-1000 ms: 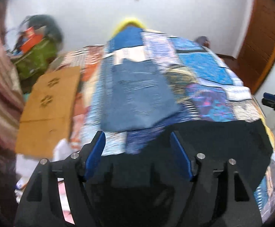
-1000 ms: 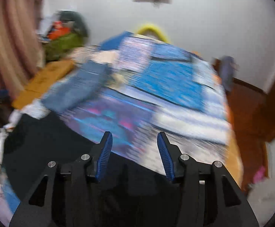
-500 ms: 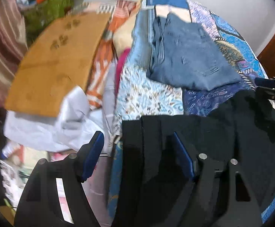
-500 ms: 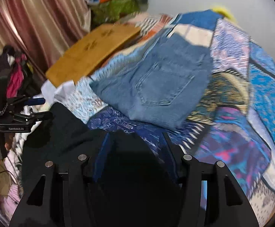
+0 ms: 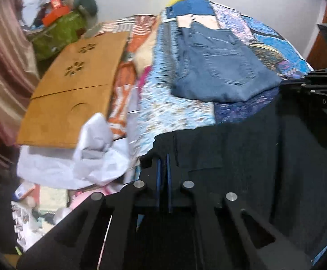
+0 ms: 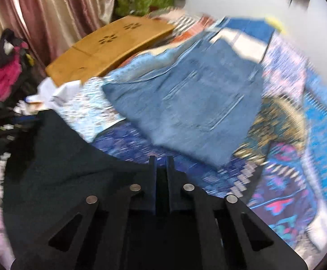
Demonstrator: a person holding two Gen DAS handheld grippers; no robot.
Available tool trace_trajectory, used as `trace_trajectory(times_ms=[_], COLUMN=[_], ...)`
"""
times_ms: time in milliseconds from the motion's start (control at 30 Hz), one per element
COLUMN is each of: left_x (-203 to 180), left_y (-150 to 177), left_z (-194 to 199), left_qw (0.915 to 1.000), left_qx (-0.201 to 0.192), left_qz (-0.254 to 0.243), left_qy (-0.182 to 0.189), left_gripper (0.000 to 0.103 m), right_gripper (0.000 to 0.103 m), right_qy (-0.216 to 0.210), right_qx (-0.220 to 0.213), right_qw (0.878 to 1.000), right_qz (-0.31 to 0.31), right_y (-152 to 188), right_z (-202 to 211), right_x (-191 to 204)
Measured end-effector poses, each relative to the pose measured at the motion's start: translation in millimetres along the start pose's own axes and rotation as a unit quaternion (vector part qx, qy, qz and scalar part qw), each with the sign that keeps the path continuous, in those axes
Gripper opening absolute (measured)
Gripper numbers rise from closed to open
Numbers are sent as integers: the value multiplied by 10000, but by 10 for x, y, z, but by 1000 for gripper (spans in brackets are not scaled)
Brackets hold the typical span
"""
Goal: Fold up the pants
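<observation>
Black pants (image 5: 242, 157) lie spread over the near edge of the bed (image 6: 287, 135). The left gripper (image 5: 163, 157) and right gripper (image 6: 161, 159) are each clamped on the fabric's edge. Folded jeans (image 6: 190, 108) lie just beyond.

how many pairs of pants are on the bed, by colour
black fabric pants, spread at the near edge: 1
blue denim jeans, folded on the patchwork bedspread: 1
total: 2
</observation>
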State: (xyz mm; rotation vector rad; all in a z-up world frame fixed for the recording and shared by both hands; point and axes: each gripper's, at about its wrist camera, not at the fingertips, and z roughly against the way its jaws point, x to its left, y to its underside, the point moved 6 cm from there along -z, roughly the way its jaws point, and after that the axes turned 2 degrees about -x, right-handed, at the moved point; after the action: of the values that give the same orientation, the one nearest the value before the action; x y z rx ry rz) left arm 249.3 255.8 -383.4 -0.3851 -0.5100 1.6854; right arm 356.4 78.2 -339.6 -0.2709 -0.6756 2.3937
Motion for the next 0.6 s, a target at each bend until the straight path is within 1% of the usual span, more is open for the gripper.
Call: trace_trajectory(times_ms=[33, 100, 133, 167, 233, 267, 300, 333, 367, 400, 433, 500, 600], left_x=[61, 147, 176, 200, 223, 221, 209, 189, 158, 126, 77, -24, -182], left_y=[30, 79, 96, 100, 96, 90, 81, 73, 68, 68, 82, 125, 224], left_z=[-17, -76, -85, -65, 48, 127, 220, 341, 478, 585, 738, 955, 1174], left_qw=[10000, 9993, 9994, 9993, 9995, 9997, 9998, 9999, 9998, 9996, 9992, 9981, 9962], left_qx=[54, 234, 277, 253, 214, 151, 72, -20, -131, -227, -370, -556, -678], left_qz=[69, 265, 214, 107, 131, 159, 168, 153, 118, 74, -10, -200, -512], left_qy=[23, 99, -76, -241, -207, -134, -47, 36, 97, 125, 156, 159, 203], left_gripper=[5, 4, 4, 4, 5, 5, 9, 17, 24, 38, 46, 47, 48], right_gripper=[6, 6, 7, 10, 14, 18, 21, 28, 35, 37, 37, 37, 37], right_qy=[69, 35, 85, 162, 181, 177, 141, 97, 69, 109, 168, 320, 415], right_qx=[21, 218, 224, 259, 292, 174, 68, -28, -144, -256, -335, -518, -646], right_qw=[10000, 9998, 9997, 9995, 9993, 9994, 9995, 9995, 9995, 9993, 9991, 9981, 9970], right_qz=[39, 7, -1, -36, -149, -239, -277, -293, -282, -248, -210, -18, 114], right_y=[-5, 13, 11, -4, -16, -27, -17, 5, 43, 87, 116, 279, 550], right_z=[-37, -146, -150, -144, -49, 85, 189, 313, 501, 662, 751, 1081, 1373], right_x=[-7, 1, -13, -28, -59, -78, -74, -61, -49, -35, -22, 9, 93])
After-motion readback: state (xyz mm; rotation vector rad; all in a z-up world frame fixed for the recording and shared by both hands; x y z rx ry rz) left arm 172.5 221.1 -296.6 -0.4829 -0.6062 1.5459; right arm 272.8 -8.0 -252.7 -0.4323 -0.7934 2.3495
